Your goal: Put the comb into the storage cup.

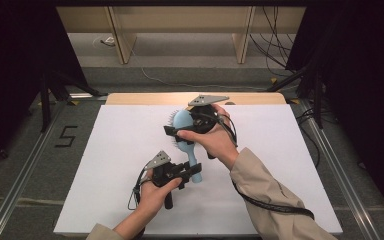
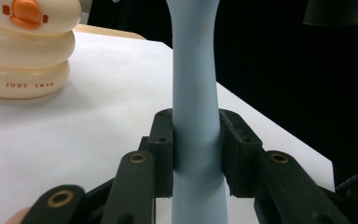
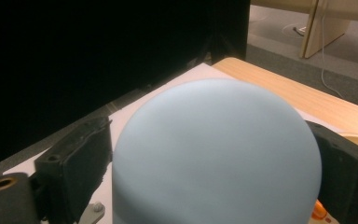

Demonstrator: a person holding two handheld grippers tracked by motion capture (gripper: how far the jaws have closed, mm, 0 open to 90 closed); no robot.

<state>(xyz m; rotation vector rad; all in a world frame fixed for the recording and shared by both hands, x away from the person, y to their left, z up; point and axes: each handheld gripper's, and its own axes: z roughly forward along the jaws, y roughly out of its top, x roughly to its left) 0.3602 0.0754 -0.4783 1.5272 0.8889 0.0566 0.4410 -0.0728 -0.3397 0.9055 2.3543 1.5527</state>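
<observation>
Hairbrush [image 1: 185,137], pale blue, hangs above the white counter [image 1: 110,165] between your hands: your left claw [image 1: 189,172] clamps its handle, your right claw [image 1: 172,132] straddles its head, pads alongside.

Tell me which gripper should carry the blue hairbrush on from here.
Left, probably. The left gripper has its jaws clamped on the hairbrush at its narrow handle. The right gripper only straddles the wide, rounded head, and a gap shows beside one pad, so that hold looks less sure.

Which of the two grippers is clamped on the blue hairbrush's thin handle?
The left gripper, nearer the person: its jaws pinch the hairbrush handle. The right gripper sits around the wide head.
</observation>
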